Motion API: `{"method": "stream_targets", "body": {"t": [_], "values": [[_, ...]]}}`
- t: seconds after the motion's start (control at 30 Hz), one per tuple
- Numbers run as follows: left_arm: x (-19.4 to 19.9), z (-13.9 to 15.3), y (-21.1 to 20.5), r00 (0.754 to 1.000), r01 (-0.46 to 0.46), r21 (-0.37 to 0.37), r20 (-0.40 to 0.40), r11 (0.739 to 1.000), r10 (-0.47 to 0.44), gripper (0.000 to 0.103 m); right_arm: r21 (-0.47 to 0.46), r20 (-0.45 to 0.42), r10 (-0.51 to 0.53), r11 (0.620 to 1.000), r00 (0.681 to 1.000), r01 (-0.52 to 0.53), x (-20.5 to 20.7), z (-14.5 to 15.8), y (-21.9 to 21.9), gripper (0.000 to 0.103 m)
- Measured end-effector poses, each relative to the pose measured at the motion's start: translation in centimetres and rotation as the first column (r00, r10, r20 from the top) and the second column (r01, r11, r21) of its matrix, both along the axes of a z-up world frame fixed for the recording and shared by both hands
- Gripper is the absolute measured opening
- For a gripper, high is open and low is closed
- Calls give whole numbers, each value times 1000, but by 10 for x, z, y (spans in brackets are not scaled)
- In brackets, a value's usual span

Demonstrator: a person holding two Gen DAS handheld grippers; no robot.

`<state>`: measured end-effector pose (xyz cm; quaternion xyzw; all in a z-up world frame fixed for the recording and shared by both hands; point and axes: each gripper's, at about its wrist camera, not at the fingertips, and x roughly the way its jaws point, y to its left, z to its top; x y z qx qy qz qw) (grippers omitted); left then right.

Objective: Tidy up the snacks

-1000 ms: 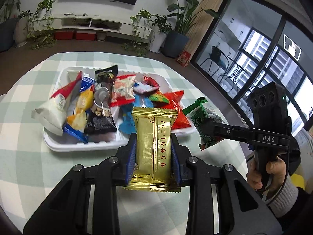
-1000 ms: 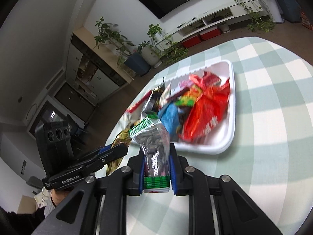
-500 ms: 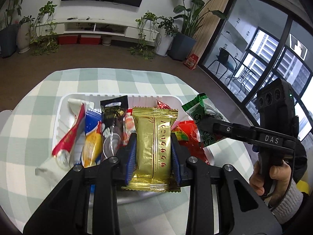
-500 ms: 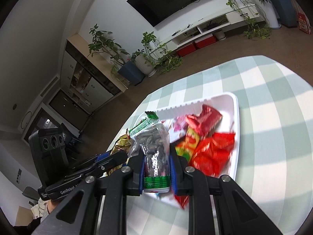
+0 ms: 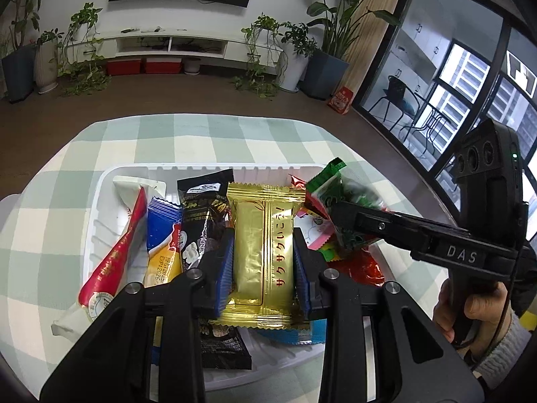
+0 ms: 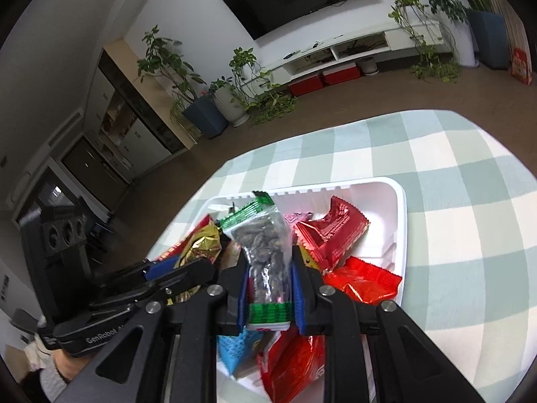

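Gold snack packet (image 5: 263, 252): upright between the blue-padded fingers of the left gripper (image 5: 263, 262), pinched at both long sides, red lettering down its right half; held over the near part of the white tray (image 5: 97, 201). Clear seed packet (image 6: 268, 262) with green sealed ends: pinched by the right gripper (image 6: 270, 288), whose fingers have just been easing apart a little yet press on the packet's sides; it hangs over the left part of the tray (image 6: 401, 221), dark seeds visible through the film. In the left wrist view the same seed packet (image 5: 339, 198) shows at the tip of the right gripper (image 5: 342, 215), just right of the gold packet. In the right wrist view the gold packet (image 6: 201, 245) shows at the tip of the left gripper (image 6: 174, 268), close beside the seed packet. Tray contents, left side: red-and-white long packet (image 5: 110, 262), blue-and-yellow packet (image 5: 162, 245), black packet (image 5: 204, 215). Tray contents, right side: dark red packet (image 6: 330, 231), bright red packets (image 6: 362, 282), light blue packet (image 6: 235, 346). Tray rests on a table (image 5: 188, 141) under a green-and-white checked cloth. A hand (image 5: 470, 305) with a pale knit cuff grips the right gripper's handle. Beyond: brown floor, potted plants, low white cabinet, wall-mounted screen.
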<state>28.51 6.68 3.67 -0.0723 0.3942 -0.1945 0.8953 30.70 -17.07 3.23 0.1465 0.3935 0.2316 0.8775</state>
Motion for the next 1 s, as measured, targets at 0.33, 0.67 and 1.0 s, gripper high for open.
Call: {"method": "stream_targets", "body": {"t": [0.33, 0.67, 1.0], "values": [[-6, 9, 2, 999, -30, 22, 44, 999, 29, 63, -111, 93, -10, 994, 996, 20, -18, 16, 13, 47], [-40, 32, 0, 993, -54, 44, 112, 998, 49, 73, -174, 197, -10, 984, 980, 45, -55, 41, 15, 61], [-91, 51, -7, 985, -70, 68, 165, 995, 57, 81, -185, 276, -7, 981, 961, 60, -125, 55, 14, 66]]}}
